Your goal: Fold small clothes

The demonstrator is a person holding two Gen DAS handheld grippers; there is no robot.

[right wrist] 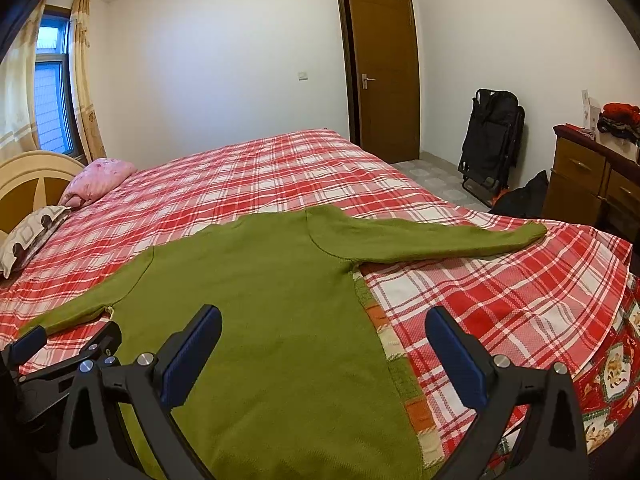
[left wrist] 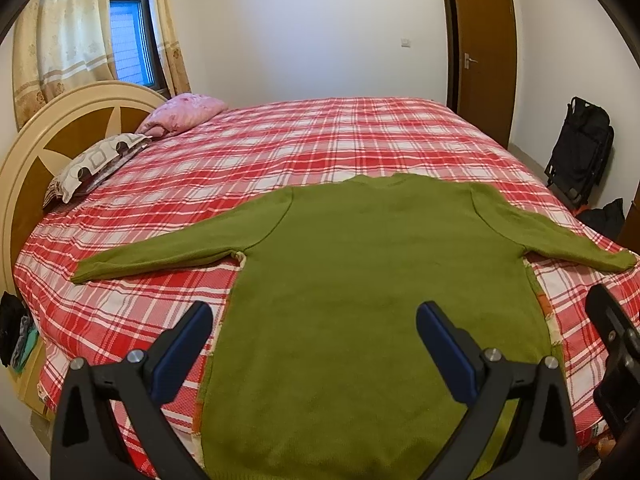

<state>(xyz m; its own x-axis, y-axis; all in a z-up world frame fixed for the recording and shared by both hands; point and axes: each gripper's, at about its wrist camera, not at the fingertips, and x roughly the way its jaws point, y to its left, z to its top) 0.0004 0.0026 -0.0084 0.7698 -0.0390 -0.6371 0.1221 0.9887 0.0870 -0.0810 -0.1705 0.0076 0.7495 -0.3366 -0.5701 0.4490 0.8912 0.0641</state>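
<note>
Red and white checked cloth covers a large bed [left wrist: 340, 140], with two pillows [left wrist: 120, 148] near the headboard at the far left, a brown door [left wrist: 484, 64] at the far right and a window [left wrist: 128, 24] with curtains behind the headboard. On the near part of the bed a green sweater [left wrist: 360, 280] lies flat, hem toward the near edge, collar toward the far side. Both sleeves are spread out, the left sleeve [left wrist: 160, 252] and the right sleeve [right wrist: 432, 236] each resting on the checked cloth.

Over the left side of the hem hovers the left gripper [left wrist: 314, 346], its fingers well apart and holding nothing. The right gripper [right wrist: 324, 350] is over the right edge of the sweater, also spread apart and empty; its left finger is above the green knit and its right finger above the bed cloth.

I judge that the folding is not yet begun: the sweater is only laid out. The next move probably calls for taking one sleeve, or one side edge, and bringing it across the body, with care that the knit stays smooth.
</note>
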